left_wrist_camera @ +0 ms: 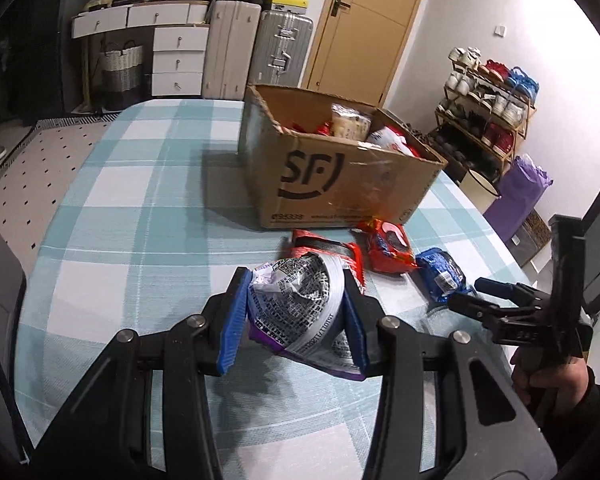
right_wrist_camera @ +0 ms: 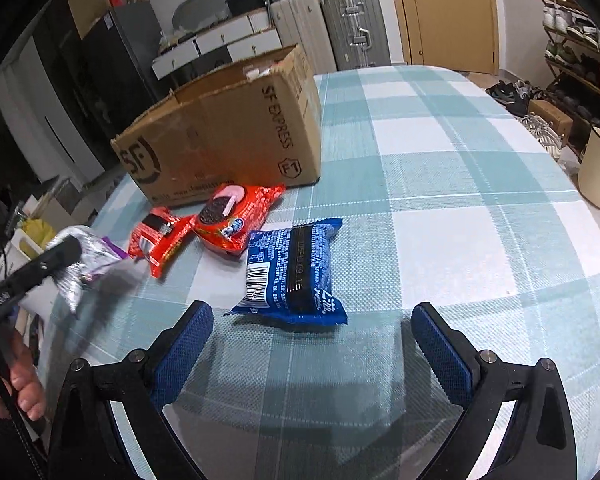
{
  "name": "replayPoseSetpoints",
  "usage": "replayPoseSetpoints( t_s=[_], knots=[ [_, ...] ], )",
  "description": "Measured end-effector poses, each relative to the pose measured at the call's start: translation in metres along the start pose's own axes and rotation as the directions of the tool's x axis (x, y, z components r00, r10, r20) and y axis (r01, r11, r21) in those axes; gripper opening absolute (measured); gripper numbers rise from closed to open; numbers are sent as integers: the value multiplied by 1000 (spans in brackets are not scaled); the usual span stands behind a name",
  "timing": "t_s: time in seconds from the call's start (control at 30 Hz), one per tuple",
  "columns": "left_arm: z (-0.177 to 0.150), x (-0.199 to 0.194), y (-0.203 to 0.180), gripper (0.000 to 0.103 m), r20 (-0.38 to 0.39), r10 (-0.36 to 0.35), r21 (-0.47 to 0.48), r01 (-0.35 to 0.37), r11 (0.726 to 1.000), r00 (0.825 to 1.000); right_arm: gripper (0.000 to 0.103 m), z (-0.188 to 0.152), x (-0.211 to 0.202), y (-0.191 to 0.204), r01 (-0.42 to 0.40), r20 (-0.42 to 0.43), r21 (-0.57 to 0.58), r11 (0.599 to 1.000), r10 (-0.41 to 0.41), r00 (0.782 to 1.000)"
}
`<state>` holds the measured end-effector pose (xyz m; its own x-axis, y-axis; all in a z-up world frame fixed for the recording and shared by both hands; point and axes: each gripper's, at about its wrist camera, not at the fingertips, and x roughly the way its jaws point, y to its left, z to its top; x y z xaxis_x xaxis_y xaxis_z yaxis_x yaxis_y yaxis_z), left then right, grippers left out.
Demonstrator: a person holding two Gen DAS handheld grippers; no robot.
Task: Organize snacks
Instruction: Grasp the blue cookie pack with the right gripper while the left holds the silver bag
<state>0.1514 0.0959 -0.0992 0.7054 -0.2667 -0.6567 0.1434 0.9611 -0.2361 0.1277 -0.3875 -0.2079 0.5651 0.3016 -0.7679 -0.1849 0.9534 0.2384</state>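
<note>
Left tool [left_wrist_camera: 296, 320] is clamped on a crumpled silver-and-purple snack packet [left_wrist_camera: 300, 308] — blue pads pressing both sides, packet lifted clear of the checked tabletop [left_wrist_camera: 140, 200]. In the right wrist view the same packet shows at the left edge, blurred.

Right tool [right_wrist_camera: 312, 344] stands wide, nothing between its pads; it hangs just short of the blue snack pack [right_wrist_camera: 292, 272], which lies flat on the tabletop, barcode side up.

Two more on the tabletop near the box: a red cookie pack [right_wrist_camera: 236, 216] just beside the front of the cardboard box [left_wrist_camera: 340, 172], and a second red packet [right_wrist_camera: 160, 240] to its left, the two touching or overlapping at the edges — can't tell which.

The box sits open on the tabletop, "SF" logo facing the left camera, with several snack bags [left_wrist_camera: 364, 128] already inside, red and white ones visible above the rim.

A hand [left_wrist_camera: 540, 380] grips the right tool's handle.
</note>
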Motion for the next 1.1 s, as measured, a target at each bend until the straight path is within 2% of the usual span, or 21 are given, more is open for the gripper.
replayPoseSetpoints(
  t_s=[0.23, 0.3, 0.43, 0.6, 0.77, 0.9, 0.93, 1.0, 1.1],
  knots=[
    [0, -12, 14, 41, 16, 12, -26, -12, 1000, 1000, 101, 8, 15, 12, 27, -21, -48, 998, -28, 999],
    [0, -14, 18, 41, 22, 15, -39, -15, 999, 1000, 101, 12, 21, 16, 70, -31, -77, 995, -72, 997],
    [-1, -20, 27, 41, 34, 23, -60, -21, 998, 999, 93, 17, 29, 21, 90, -51, -99, 991, -96, 994],
    [-3, -26, 34, 41, 43, 30, -71, -27, 997, 999, 91, 17, 35, 31, 114, -67, -161, 980, -126, 990],
    [-4, -31, 35, 41, 45, 33, -78, -29, 997, 998, 64, 14, 34, 36, 128, -41, -206, 970, -140, 989],
    [-3, -36, 35, 41, 59, 36, -79, -32, 996, 998, 52, 9, 28, 39, 122, -28, -232, 965, -132, 991],
    [-3, -38, 35, 41, 67, 40, -82, -35, 996, 997, 45, 7, 27, 39, 126, -18, -234, 964, -134, 991],
    [-3, -42, 34, 41, 74, 45, -81, -39, 996, 996, 45, 4, 19, 38, 127, 9, -227, 966, -128, 992],
    [-2, -48, 29, 41, 80, 47, -74, -41, 996, 996, 45, -1, 11, 34, 85, 10, -196, 977, -85, 996]
  ],
)
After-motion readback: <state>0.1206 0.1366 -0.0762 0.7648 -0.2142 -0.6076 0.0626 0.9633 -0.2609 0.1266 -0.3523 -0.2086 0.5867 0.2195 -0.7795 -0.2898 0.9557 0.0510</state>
